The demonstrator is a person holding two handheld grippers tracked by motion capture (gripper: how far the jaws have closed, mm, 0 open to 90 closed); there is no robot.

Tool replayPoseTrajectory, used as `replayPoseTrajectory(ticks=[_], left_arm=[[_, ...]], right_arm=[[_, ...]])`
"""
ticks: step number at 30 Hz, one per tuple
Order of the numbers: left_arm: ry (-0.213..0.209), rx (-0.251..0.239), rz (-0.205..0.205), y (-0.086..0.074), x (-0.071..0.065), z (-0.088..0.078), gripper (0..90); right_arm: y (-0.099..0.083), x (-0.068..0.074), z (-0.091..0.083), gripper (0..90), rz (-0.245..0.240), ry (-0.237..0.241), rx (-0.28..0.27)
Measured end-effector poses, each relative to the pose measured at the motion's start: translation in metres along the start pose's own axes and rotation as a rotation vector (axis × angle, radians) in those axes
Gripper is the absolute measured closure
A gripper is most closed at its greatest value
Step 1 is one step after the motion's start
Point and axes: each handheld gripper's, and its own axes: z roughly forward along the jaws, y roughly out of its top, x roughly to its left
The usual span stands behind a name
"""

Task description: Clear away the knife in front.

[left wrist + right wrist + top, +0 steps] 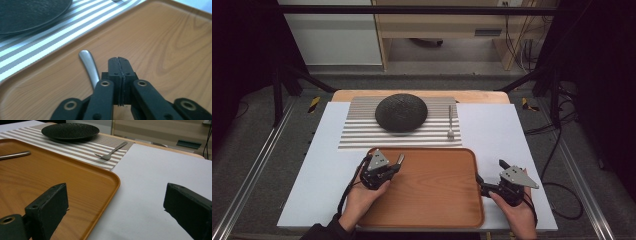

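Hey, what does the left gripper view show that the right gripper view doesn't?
Left gripper view: the left claw, shut, seen close up. Right gripper view: the right claw, open, and the whole fork on the mat. Shared: the tray, plate, striped mat and a metal handle over the tray.

Grey floor (262, 165), perhaps a wooden cabinet (447, 25) behind

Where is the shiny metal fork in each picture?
High view: the shiny metal fork lies on the striped mat's right side, right of the round black plate.
Left gripper view: only a sliver of it at the top edge.
Right gripper view: upper middle, right of the plate.
Shared landmark: the black plate.
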Motion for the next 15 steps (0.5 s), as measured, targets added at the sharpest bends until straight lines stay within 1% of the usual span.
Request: replayPoseTrajectory(ticks=[5,8,15], left_arm=[[-0.007,0.026,0.023,0.000,-0.003,0.004,90.0],[-0.006,0.038,0.048,0.000,-0.005,0.005,90.0],[0.005,0.076,0.058,-0.002,-0.005,0.012,90.0]], right_arm=[[0.000,0.000,0.000,4.9,-0.006,0.004,0.000],[0.000,0.001,0.001,4.7,-0.011,0.007,0.009],[0.000,0.001,0.001,4.7,-0.016,0.010,0.012]])
